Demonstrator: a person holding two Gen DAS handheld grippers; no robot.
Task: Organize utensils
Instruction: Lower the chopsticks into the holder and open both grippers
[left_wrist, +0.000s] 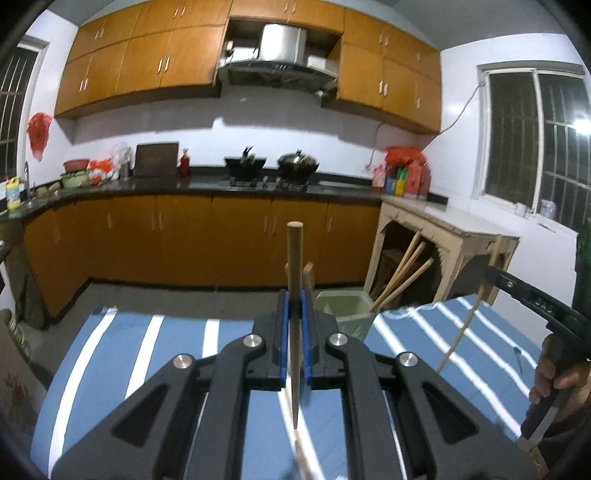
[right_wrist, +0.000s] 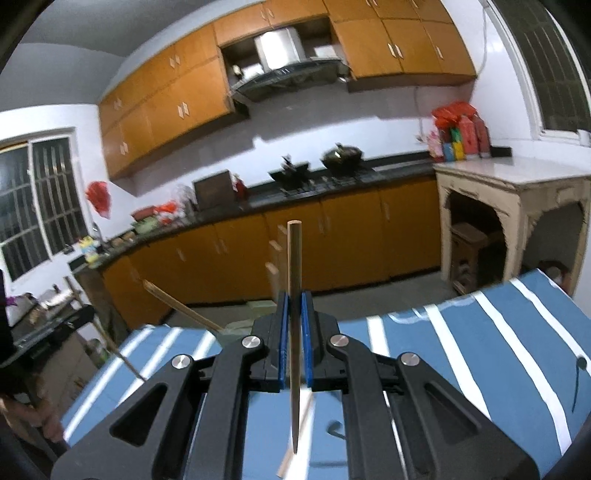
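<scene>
Closest in the left wrist view: left gripper (left_wrist: 294, 295), blue pads pressed tight on a single wooden chopstick (left_wrist: 294, 258), held upright, blunt end up, pointed tip hanging down over the blue-and-white striped tablecloth (left_wrist: 177, 350). Another pale chopstick (left_wrist: 304, 461) lying blurred on the cloth just under that tip

Same in the right wrist view: right gripper (right_wrist: 294, 297) clamped shut on its own chopstick (right_wrist: 294, 258), upright, tip hanging above a loose chopstick (right_wrist: 295, 439) flat on the cloth. Dark small marks on the cloth to the right, too unclear to name

At the right edge of the left view, a hand (left_wrist: 554, 373) wrapped around the other tool's handle, thin stick rising from it

Further out, at the table's far edge, a pale green holder (left_wrist: 345, 310) with several chopsticks (left_wrist: 400, 275) leaning out to the right; half hidden behind the pads in the right view

Beyond: grey floor, orange base cabinets (left_wrist: 184, 240), dark counter with two woks (left_wrist: 297, 162) on the stove, range hood (left_wrist: 277, 70) and upper cabinets, barred window (left_wrist: 535, 140) at the right
</scene>
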